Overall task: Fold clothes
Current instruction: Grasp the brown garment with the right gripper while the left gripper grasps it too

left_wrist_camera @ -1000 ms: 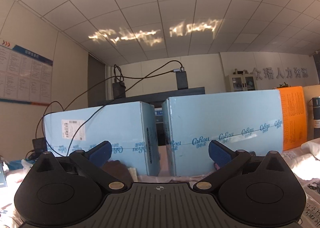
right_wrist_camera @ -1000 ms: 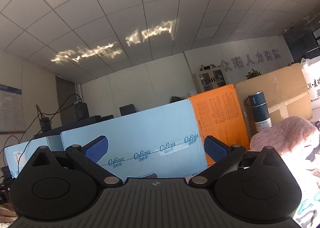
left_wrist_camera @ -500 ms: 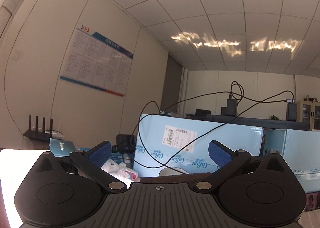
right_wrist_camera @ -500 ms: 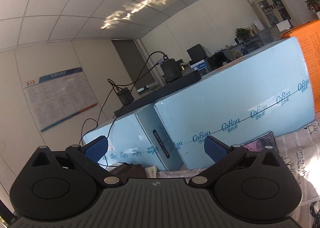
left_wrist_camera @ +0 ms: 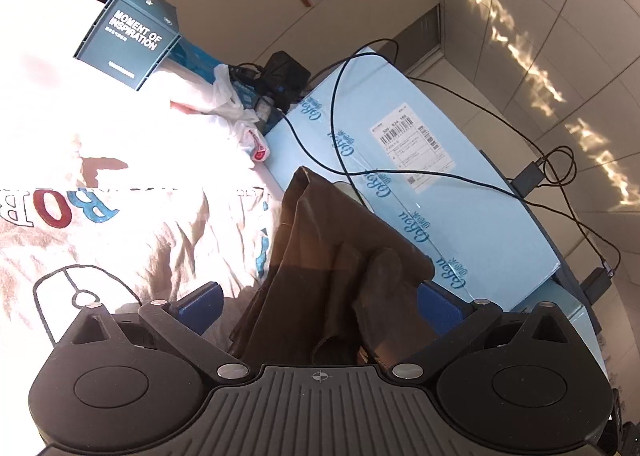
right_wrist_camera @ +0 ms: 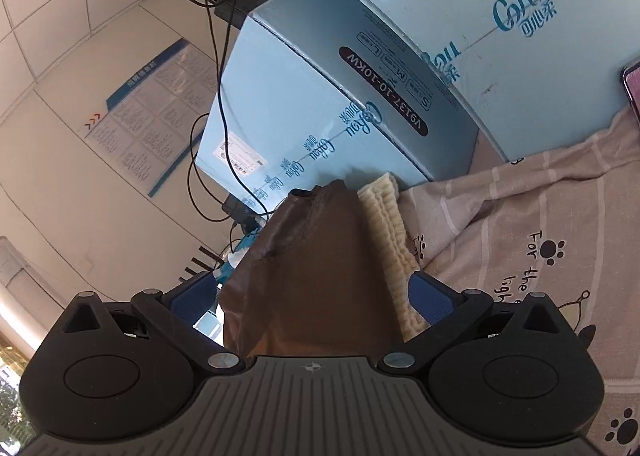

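A dark brown garment [left_wrist_camera: 320, 256] lies crumpled on the printed bedsheet [left_wrist_camera: 120, 224], reaching toward the blue boxes. My left gripper [left_wrist_camera: 318, 298] stands open with its blue pads on either side of the brown cloth, which fills the gap between them. In the right wrist view the same brown garment [right_wrist_camera: 312, 264] lies in a long heap, with a cream knitted piece [right_wrist_camera: 390, 244] beside it on the right. My right gripper [right_wrist_camera: 310, 298] is open too, its blue pads straddling the brown cloth. Whether either gripper's pads touch the cloth is unclear.
Light-blue cartons [left_wrist_camera: 420, 184] [right_wrist_camera: 340, 96] stand right behind the clothes, with black cables [left_wrist_camera: 400, 172] draped over them. A dark blue box [left_wrist_camera: 128, 36], a white plastic bag [left_wrist_camera: 228, 92] and a black charger [left_wrist_camera: 286, 72] sit at the far left. The grey printed sheet [right_wrist_camera: 540, 256] spreads out to the right.
Both grippers have tipped down from facing the ceiling and boxes to facing the bed. The brown garment now lies between the open fingers of each.
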A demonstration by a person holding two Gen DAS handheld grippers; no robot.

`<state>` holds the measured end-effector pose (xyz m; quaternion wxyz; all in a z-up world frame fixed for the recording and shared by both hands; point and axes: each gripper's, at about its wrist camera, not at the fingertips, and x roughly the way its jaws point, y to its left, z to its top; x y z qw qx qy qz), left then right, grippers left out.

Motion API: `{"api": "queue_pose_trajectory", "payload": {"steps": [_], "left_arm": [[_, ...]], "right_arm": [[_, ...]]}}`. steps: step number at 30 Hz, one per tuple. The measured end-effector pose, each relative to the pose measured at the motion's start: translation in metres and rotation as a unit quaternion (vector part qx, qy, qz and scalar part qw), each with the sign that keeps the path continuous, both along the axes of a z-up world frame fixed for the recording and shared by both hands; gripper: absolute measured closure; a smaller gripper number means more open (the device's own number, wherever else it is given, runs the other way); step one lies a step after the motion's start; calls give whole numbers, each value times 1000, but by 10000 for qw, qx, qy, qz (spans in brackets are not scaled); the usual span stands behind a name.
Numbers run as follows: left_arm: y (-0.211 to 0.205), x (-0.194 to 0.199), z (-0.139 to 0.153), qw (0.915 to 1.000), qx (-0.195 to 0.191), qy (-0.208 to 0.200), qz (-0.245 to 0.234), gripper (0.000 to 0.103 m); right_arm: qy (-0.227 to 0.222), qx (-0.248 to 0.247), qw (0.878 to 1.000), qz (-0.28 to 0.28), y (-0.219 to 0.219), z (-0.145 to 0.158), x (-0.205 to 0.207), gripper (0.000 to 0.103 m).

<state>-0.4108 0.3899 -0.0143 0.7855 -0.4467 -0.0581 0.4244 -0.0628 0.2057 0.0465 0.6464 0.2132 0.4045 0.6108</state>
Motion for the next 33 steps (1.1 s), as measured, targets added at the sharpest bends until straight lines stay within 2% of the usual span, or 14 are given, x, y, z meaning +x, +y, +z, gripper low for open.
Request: {"api": "queue_pose_trajectory", "payload": {"steps": [2, 6, 10, 12, 19, 22, 24, 28, 33], "left_arm": [[-1, 4, -12, 9994, -219, -152, 198, 0], [3, 9, -21, 9986, -376, -229, -295, 0], [-2, 19, -19, 9987, -219, 71, -461, 0], [-2, 24, -19, 9982, -140, 235, -536, 0], [2, 24, -19, 9980, -113, 130, -607, 0], [2, 23, -19, 9981, -117, 83, -600, 0], [2, 23, -19, 9982, -117, 73, -578, 0], [3, 26, -19, 9981, -86, 199, -583, 0], [3, 30, -19, 9975, 18, 333, -621, 0]], "right_arm": [[248, 75, 9997, 31, 16, -10, 7, 0], [449, 178, 9987, 182, 49, -25, 16, 0], [431, 158, 9982, 385, 78, -33, 12, 0], [230, 17, 9988, 424, 92, -37, 8, 0], [528, 278, 9939, 924, 92, -33, 10, 0], [1009, 612, 9842, 1323, 86, -27, 13, 0], [1133, 798, 9760, 1679, 84, -20, 10, 0], [737, 859, 9732, 2000, 87, -4, -10, 0], [-146, 320, 9862, 1616, 106, -14, -19, 0]]}}
